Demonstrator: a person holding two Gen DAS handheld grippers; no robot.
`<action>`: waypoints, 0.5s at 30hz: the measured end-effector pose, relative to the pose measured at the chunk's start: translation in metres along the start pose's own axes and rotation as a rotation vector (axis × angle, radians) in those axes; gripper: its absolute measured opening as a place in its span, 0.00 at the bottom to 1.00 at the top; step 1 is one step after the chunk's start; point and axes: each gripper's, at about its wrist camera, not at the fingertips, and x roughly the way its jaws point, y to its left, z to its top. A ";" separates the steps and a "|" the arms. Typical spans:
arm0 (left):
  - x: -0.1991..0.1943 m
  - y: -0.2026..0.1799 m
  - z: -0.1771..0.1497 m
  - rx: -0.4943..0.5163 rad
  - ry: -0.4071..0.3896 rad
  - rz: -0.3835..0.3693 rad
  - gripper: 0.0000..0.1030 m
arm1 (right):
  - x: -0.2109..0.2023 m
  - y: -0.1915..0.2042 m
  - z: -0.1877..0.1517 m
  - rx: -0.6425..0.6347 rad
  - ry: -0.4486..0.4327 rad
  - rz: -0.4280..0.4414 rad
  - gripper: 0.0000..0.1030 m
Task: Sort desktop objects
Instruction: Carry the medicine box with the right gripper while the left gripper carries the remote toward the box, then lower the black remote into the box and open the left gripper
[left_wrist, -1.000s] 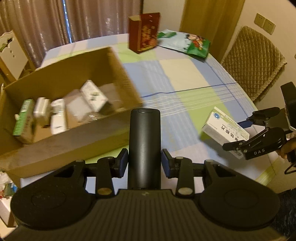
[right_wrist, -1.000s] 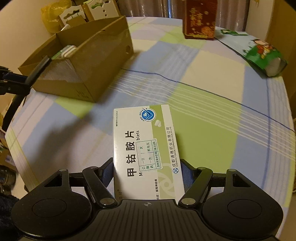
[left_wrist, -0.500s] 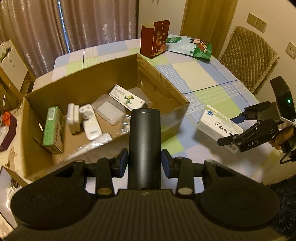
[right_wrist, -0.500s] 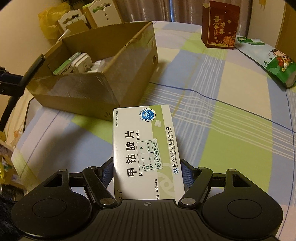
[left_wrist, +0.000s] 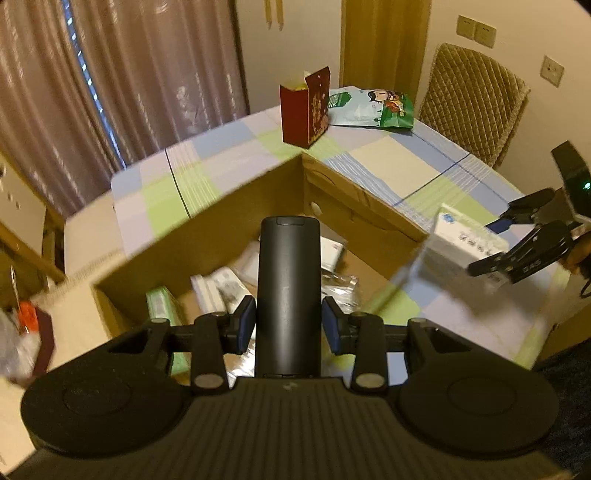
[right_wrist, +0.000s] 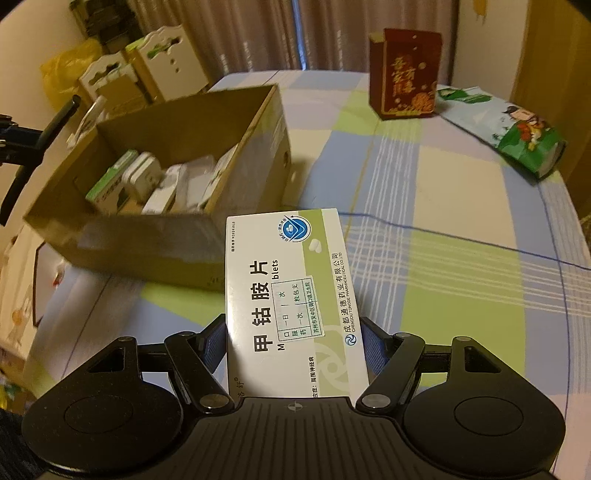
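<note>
My left gripper (left_wrist: 288, 325) is shut on a black remote-like bar (left_wrist: 289, 280) and hangs above the open cardboard box (left_wrist: 354, 206), which holds several small boxes and packets. My right gripper (right_wrist: 293, 345) is shut on a white and green medicine box (right_wrist: 288, 291), held in the air just right of the cardboard box (right_wrist: 159, 236). The left wrist view shows the same medicine box (left_wrist: 461, 240) in the right gripper (left_wrist: 517, 240), near the carton's right corner. The left gripper's fingers (right_wrist: 40, 125) show at the left edge of the right wrist view.
A dark red paper carton (left_wrist: 306, 107) (right_wrist: 404, 88) and a green snack bag (left_wrist: 373, 107) (right_wrist: 509, 129) sit at the far end of the checked tablecloth (right_wrist: 443, 221). A padded chair (left_wrist: 472, 107) stands beyond the table. White furniture (right_wrist: 147, 70) and a yellow bag lie behind the cardboard box.
The left gripper has moved forward and over the cardboard box with the black bar. The right gripper has carried the medicine box higher and closer to the box.
</note>
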 end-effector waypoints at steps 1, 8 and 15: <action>0.003 0.006 0.003 0.016 -0.001 -0.002 0.32 | -0.002 0.000 0.003 0.008 -0.007 -0.006 0.69; 0.048 0.041 0.014 0.102 0.051 -0.085 0.32 | -0.020 -0.004 0.020 0.058 -0.056 -0.051 0.69; 0.105 0.050 0.002 0.195 0.174 -0.162 0.32 | -0.025 -0.005 0.027 0.107 -0.066 -0.087 0.69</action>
